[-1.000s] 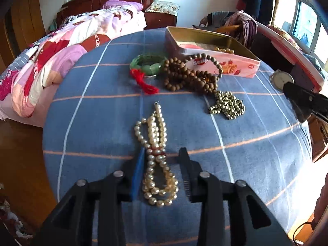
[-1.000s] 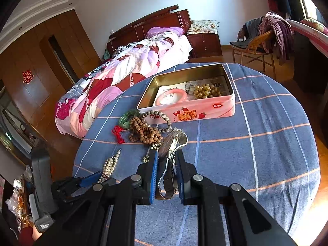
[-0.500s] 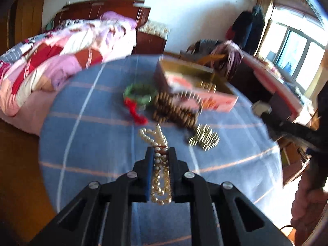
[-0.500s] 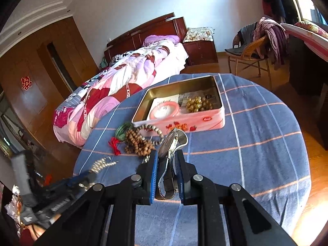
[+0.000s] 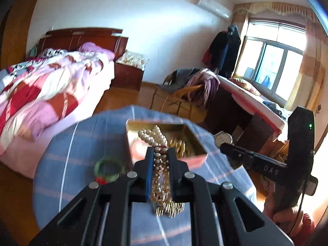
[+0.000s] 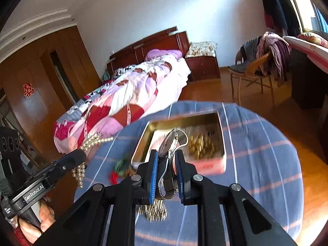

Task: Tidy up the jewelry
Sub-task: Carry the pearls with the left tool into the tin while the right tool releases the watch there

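While "GenRobot.AI" marks the left hand-held gripper (image 5: 161, 153) clamping pearls (image 5: 155, 141), the right hand-held gripper (image 6: 166, 161) clamps a watch (image 6: 170, 143).

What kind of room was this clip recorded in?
Most likely a home bedroom. A bed with a floral quilt and dark wooden headboard fills one side, a wooden wardrobe lines the wall, and clothes are draped over a wicker chair. The work surface is a round table under a blue plaid cloth.

A cream pearl bead necklace (image 5: 158, 143) and a silver-strapped wristwatch (image 6: 171, 145) hang lifted above the blue checked tablecloth (image 6: 266, 153), near an open pink rectangular tin (image 6: 217, 166).
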A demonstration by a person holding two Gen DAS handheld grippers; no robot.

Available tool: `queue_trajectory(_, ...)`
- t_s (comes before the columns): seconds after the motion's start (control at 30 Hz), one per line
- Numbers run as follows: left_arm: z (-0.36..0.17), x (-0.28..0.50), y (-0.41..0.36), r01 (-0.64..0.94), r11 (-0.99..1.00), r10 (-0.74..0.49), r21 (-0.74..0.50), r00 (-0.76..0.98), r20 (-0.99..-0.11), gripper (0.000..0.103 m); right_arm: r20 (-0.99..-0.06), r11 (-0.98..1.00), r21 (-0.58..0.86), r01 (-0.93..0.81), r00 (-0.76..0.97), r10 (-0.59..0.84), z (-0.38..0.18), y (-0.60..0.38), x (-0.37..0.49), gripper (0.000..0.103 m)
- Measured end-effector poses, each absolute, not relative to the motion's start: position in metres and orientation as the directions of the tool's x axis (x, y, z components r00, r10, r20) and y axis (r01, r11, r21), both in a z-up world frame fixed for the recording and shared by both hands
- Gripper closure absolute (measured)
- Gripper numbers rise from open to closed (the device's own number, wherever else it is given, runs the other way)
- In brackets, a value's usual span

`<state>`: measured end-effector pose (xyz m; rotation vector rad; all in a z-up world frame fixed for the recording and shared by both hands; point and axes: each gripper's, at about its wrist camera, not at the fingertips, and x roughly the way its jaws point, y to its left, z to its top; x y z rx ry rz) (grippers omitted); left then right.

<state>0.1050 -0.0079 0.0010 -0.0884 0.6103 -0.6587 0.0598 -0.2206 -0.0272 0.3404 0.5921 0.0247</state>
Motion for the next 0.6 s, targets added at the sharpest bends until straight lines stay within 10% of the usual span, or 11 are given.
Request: queue_trajectory(0.6, -0.062, 0.216, -0.092, 0.539, 0.792, -0.588, -0.285, 0.549, -0.595, 0.089, -0.653, 0.934, 0.315, 0.171, 0.753, 0.082, -0.101, -0.255, 0.195, 0.086)
